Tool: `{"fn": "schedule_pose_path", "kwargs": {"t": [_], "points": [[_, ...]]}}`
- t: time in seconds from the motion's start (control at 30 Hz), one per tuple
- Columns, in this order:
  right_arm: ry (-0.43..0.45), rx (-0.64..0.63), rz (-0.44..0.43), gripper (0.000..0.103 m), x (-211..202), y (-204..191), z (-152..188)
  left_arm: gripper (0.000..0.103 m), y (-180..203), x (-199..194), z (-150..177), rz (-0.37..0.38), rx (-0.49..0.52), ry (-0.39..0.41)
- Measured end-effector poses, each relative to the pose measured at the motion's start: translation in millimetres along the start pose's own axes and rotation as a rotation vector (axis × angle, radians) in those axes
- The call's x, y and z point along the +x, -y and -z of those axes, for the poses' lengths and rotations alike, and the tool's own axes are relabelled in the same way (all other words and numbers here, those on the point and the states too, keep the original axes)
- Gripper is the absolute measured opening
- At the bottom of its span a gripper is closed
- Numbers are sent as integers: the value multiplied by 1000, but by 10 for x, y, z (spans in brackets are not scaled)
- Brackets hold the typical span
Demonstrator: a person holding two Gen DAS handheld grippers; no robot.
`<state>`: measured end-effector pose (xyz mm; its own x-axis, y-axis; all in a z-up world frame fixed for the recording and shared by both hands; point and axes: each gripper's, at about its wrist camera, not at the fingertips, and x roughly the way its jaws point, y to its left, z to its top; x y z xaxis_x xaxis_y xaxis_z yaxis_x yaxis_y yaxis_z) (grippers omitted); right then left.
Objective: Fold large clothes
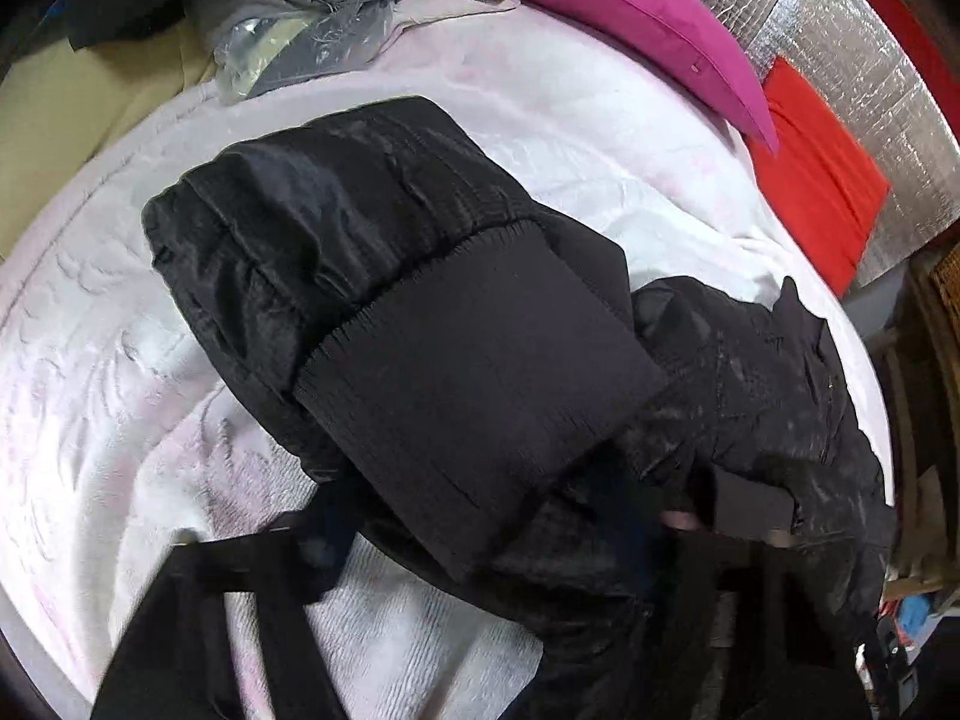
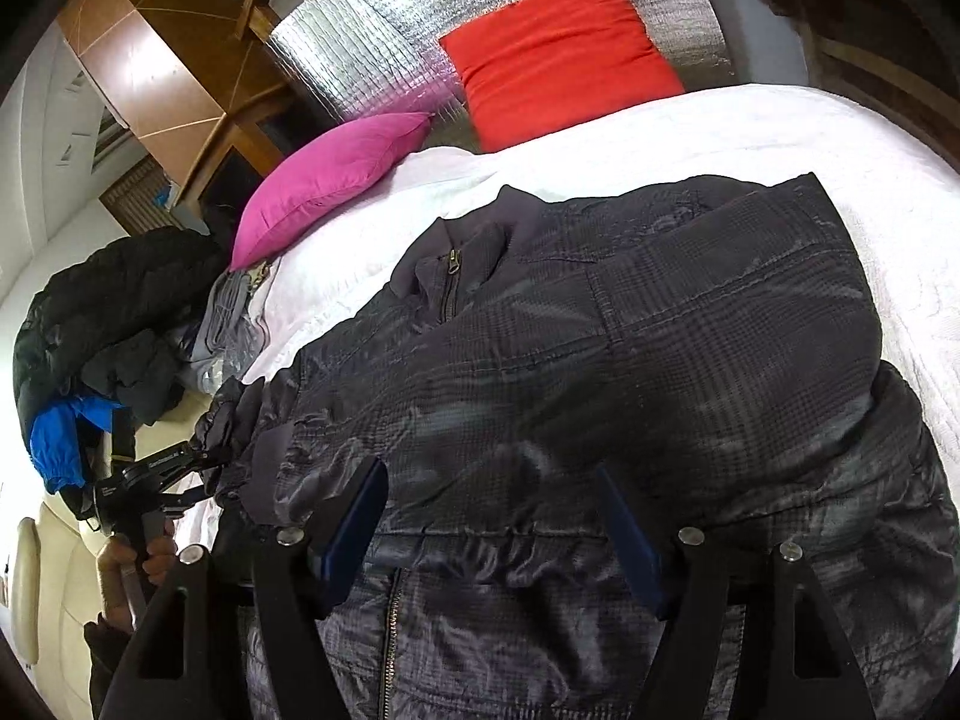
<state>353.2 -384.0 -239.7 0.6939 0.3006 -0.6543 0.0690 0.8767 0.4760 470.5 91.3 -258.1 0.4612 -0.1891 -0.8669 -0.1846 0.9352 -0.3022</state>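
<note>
small white lettering on left hand-held gripper [image 2: 201, 462], too small to read

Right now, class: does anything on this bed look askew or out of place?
Nothing looks damaged or spilled. The dark jacket lies rumpled and unfolded on the white bedspread, one sleeve bunched in the left claw, and loose clothes are heaped off the edge.

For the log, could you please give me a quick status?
Right tongs open over jacket. Left tongs shut on sleeve cuff. Pillows clear.
</note>
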Motion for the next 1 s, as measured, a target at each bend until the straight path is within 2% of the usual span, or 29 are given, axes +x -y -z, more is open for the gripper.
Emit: {"fn": "schedule_pose_path", "kwargs": {"t": [0.07, 0.13, 0.37, 0.47, 0.53, 0.67, 0.8, 0.87, 0.9, 0.93, 1.0], "points": [[6, 4, 4, 74, -10, 10, 1, 36, -7, -19, -3, 7, 9, 20], [10, 10, 11, 74, -15, 30, -2, 24, -3, -70, 3, 52, 12, 47], [15, 16, 11, 74, -22, 38, 2, 18, 246, -407, 91, 162, 95, 139], [20, 11, 1, 74, -38, 8, 2, 18, 527, -653, 199, 237, 189, 180], [22, 11, -11, 74, -47, -7, 0, 18, 707, -773, 275, 288, 236, 180], [18, 34, -46, 74, -59, 9, -11, 18, 1305, -843, 592, 412, 393, 118], [19, 79, -85, 74, -89, 91, -39, 21, 1830, -697, 1003, 489, 521, -17], [11, 113, -114, 74, -93, 154, -60, 38, 2015, -553, 1159, 493, 579, -122], [3, 133, -135, 74, -92, 191, -70, 43, 2078, -486, 1224, 480, 605, -181], [-4, 149, -153, 75, -90, 219, -75, 48, 2090, -464, 1245, 475, 616, -205], [-28, 194, -207, 75, -76, 288, -82, 50, 2010, -513, 1205, 497, 633, -220]]}}
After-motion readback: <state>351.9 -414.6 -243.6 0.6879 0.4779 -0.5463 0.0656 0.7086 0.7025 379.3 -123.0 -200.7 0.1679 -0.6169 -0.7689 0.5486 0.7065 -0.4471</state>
